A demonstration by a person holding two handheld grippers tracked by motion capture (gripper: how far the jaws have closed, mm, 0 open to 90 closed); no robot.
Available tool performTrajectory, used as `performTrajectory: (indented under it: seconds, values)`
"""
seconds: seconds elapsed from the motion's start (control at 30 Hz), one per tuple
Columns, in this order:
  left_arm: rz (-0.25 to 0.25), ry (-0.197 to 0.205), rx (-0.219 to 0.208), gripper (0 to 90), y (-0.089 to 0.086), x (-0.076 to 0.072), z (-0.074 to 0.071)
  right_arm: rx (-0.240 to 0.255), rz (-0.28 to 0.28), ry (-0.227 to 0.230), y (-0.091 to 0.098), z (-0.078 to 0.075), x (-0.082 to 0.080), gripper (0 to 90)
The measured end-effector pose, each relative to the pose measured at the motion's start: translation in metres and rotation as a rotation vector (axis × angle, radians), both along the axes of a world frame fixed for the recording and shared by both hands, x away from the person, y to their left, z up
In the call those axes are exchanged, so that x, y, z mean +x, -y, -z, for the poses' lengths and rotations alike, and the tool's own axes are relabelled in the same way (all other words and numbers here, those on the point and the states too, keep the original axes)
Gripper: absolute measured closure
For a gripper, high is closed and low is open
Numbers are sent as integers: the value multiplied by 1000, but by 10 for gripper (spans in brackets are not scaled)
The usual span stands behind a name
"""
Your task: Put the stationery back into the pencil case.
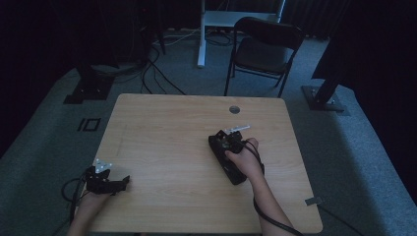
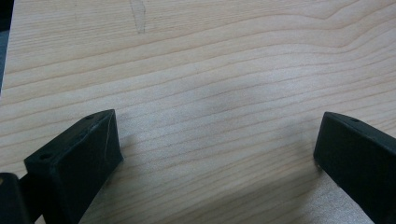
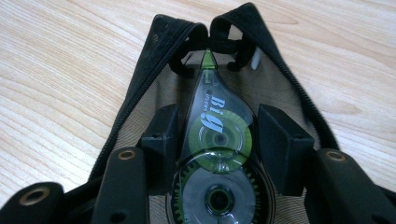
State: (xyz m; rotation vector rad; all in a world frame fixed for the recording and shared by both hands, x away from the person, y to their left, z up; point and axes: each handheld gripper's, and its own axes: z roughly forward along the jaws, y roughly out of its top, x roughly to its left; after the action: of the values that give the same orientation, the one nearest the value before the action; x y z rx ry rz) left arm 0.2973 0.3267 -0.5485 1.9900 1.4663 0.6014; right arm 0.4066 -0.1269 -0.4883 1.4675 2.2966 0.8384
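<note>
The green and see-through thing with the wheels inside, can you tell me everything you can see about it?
It is a correction tape dispenser with a clear smoky plastic shell, a green ring and toothed wheels inside, white lettering on its side and a green pointed tip. It lies flat between the two black jaws of the right gripper, which sit on either side of its body. Its tip points into the open mouth of a black mesh zip pouch lying on the wooden table, and the pouch's mesh lies beneath it.

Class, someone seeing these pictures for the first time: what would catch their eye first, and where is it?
The green-and-clear correction tape stands out, nose pointing into an open black mesh pouch, with the right gripper's jaws on either side of it. On the table, that pouch lies right of centre under the right hand. The left gripper hangs open over bare wood near the left edge.
</note>
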Motion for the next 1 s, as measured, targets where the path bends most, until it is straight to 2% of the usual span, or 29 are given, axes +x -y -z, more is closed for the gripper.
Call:
performTrajectory:
  seconds: [0.23,1.0]
  values:
    - [0,0,0,7,0,0,0,-25,13,-28,-2,5,5,502]
    - [0,0,0,7,0,0,0,-16,5,-71,-2,7,6,497]
